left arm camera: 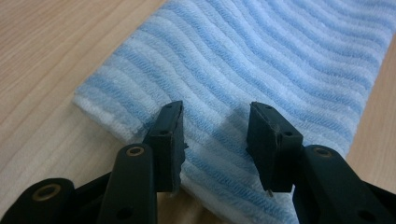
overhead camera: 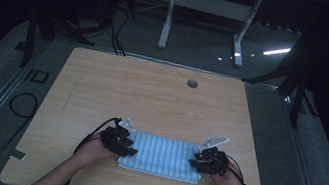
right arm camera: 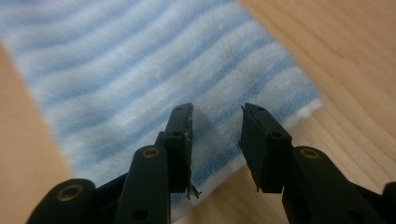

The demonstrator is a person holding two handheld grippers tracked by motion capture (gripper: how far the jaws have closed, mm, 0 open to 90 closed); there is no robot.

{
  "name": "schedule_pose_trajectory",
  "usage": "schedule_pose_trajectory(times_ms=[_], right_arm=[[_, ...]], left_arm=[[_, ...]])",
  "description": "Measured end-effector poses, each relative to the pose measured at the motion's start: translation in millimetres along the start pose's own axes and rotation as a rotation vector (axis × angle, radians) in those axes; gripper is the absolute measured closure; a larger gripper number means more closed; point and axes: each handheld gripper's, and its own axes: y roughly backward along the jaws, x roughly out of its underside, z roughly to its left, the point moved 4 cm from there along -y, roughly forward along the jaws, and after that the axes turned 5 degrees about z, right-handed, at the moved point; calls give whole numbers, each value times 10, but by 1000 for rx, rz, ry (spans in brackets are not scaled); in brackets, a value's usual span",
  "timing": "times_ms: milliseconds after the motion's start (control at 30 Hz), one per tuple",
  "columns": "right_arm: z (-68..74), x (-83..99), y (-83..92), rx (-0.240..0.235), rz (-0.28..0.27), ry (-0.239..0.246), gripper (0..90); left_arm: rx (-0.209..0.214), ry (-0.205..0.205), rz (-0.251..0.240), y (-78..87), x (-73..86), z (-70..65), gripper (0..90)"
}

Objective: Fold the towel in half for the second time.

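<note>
Where the high view looks down on the wooden table (overhead camera: 152,95), one folded blue-and-white striped towel (overhead camera: 162,156) lies flat near the person's edge. Two grippers flank it: left gripper (overhead camera: 124,142) at its left end, right gripper (overhead camera: 201,160) at its right end, each in one hand. One round cable hole (overhead camera: 193,83) sits near the table's far edge. One white desk frame (overhead camera: 206,13) stands on the floor beyond.

Left gripper view: left gripper (left arm camera: 215,135), jaws parted, hovering over the towel (left arm camera: 261,60) by its corner, nothing between them.

Right gripper view: right gripper (right arm camera: 216,135), jaws parted over the towel (right arm camera: 140,70) edge, nothing gripped; bare table (right arm camera: 345,56) alongside.
</note>
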Motion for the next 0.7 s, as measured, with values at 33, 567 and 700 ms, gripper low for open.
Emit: schedule_pose_trajectory(times_ms=[33, 567, 700], right_arm=[[-21, -10, -25, -7, -8, -5, 634], [-243, -443, -245, -1, -11, -6, 611], [-277, -569, -310, -4, -11, -11, 596]], left_arm=[[-13, -8, 0, 2, -2, 16, 556], [-33, 73, -12, 92, -49, 522, 556], [-45, 86, -13, 124, -45, 647, 555]])
